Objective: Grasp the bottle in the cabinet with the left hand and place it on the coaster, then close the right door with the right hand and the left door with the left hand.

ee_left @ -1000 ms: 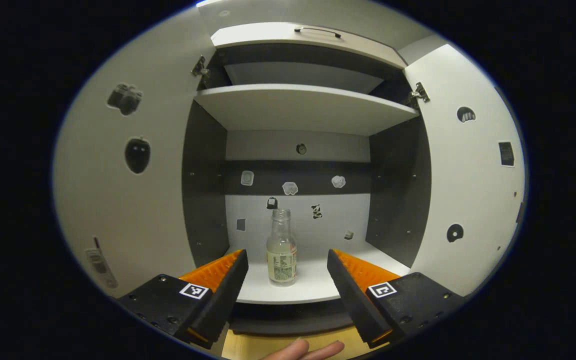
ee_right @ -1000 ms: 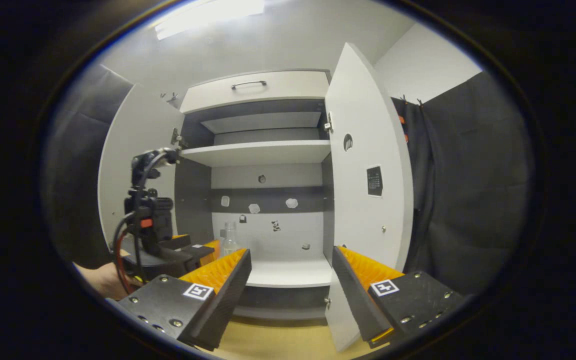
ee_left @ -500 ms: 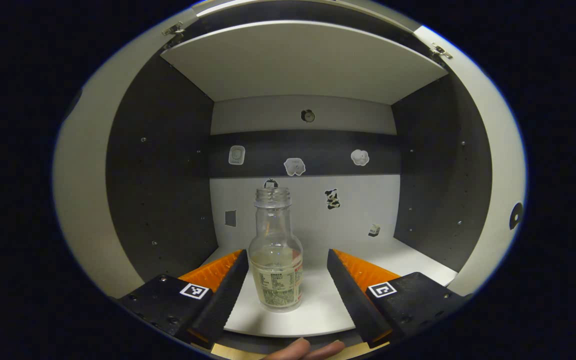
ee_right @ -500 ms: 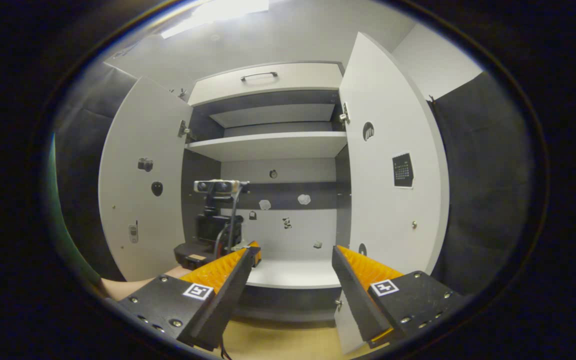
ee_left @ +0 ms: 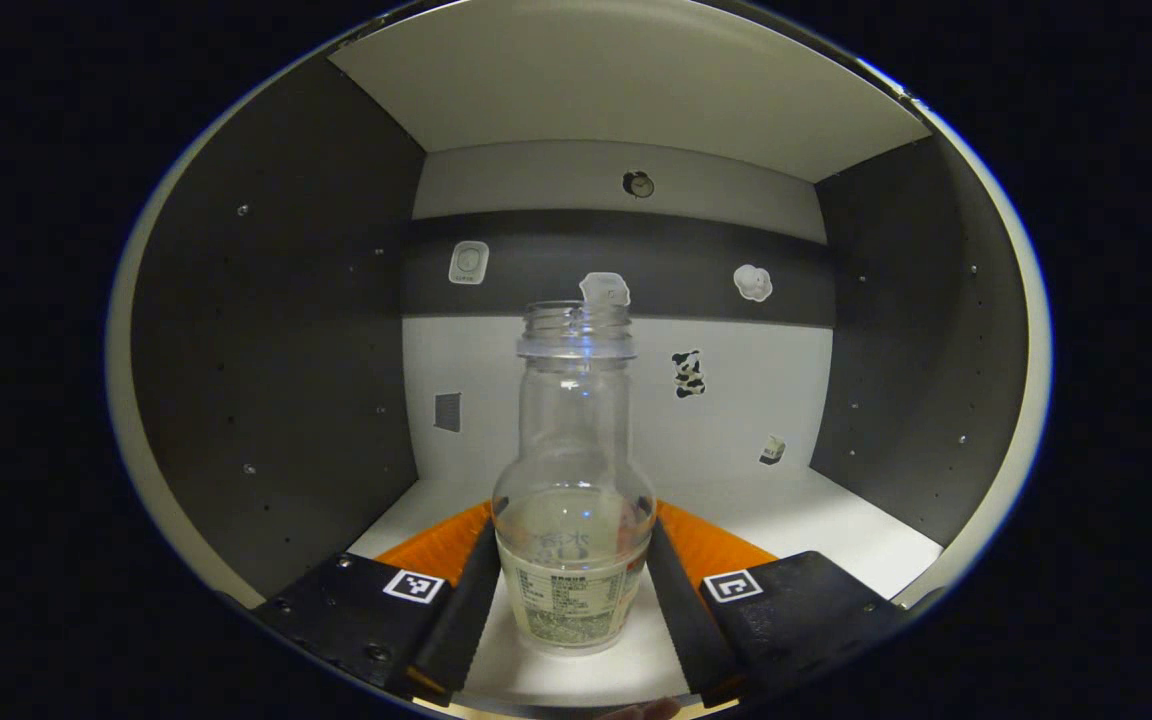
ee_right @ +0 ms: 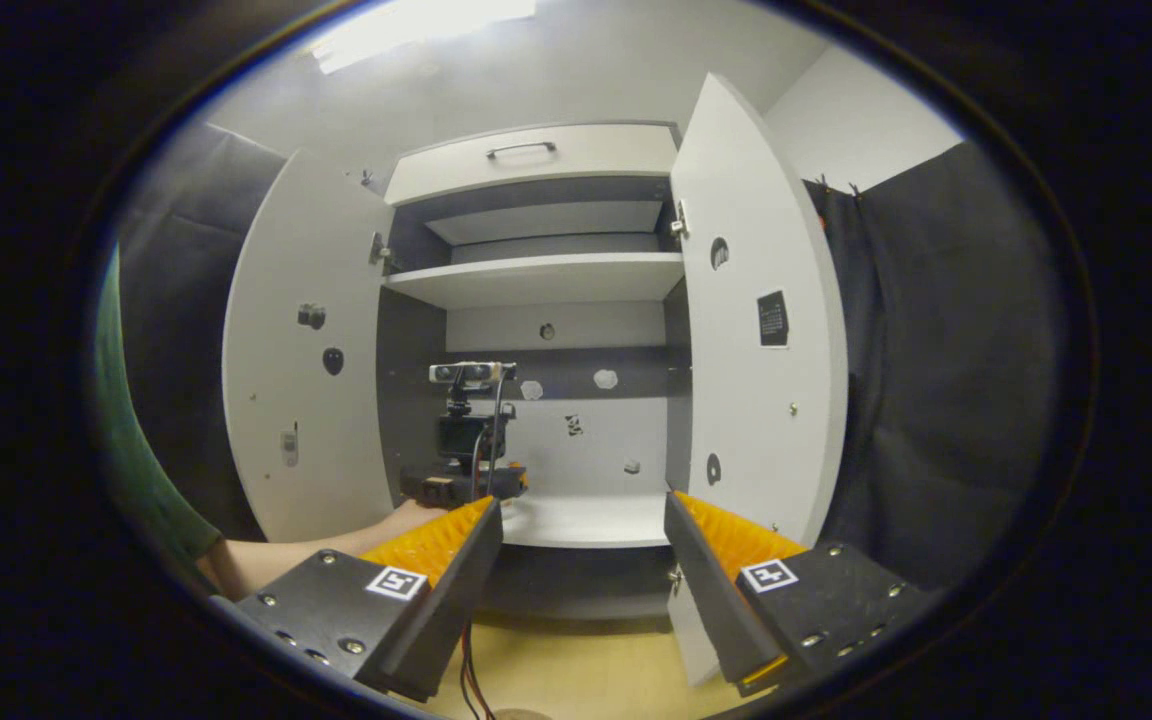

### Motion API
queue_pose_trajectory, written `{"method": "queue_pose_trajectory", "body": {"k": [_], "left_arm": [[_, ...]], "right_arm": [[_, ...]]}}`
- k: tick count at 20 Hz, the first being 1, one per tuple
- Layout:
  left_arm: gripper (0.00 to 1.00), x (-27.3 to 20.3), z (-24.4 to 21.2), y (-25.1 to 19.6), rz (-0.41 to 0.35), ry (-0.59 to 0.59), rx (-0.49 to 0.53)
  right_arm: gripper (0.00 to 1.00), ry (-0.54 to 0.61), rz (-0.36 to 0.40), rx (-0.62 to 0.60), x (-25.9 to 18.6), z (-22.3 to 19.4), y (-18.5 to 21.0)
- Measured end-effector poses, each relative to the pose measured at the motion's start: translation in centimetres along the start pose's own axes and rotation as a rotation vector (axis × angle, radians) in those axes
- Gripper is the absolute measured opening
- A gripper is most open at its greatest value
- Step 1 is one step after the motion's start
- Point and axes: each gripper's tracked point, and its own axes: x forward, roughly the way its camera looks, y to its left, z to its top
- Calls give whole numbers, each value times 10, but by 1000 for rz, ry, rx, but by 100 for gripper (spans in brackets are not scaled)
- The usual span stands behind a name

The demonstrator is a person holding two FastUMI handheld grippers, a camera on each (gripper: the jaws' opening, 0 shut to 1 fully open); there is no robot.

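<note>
Bottle (ee_left: 574,520) base sits between my left tongs (ee_left: 572,585), contact unclear; right tongs (ee_right: 584,560) gape before the open cabinet (ee_right: 536,280).

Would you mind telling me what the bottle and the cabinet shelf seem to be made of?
The bottle looks like clear glass or hard plastic: see-through, glossy, with a paper label. The shelf looks like matte white laminated board: flat, even, unglossy.
</note>
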Motion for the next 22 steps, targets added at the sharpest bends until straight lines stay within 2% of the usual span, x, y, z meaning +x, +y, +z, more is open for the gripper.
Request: {"method": "queue_pose_trajectory", "body": {"k": [3,7,10,14,17,18,20,22], "left_arm": [[79,-41,9,-9,-30,19,-45],[79,-98,14,-23,-64,49,-86],[81,-144,24,-27,-66,15,-70],[78,-206,19,-35,-83,2,-107],[77,-245,5,-32,-73,-24,-100],[80,-255,-3,-34,-78,-21,-101],[77,-272,-29,-43,-116,10,-110],[79,-285,-51,-54,-157,22,-103]], "right_arm": [[99,11,-40,-17,-21,-1,-13],[99,-1,-54,-20,-54,-2,-20],[99,3,-31,6,-81,-8,-16],[98,-1,-10,25,-111,-12,-15],[98,-3,-2,43,-125,-15,-19],[98,-3,-5,45,-128,-15,-21],[98,-5,-8,51,-131,-15,-25],[99,-17,-10,61,-132,-11,-28]]}}
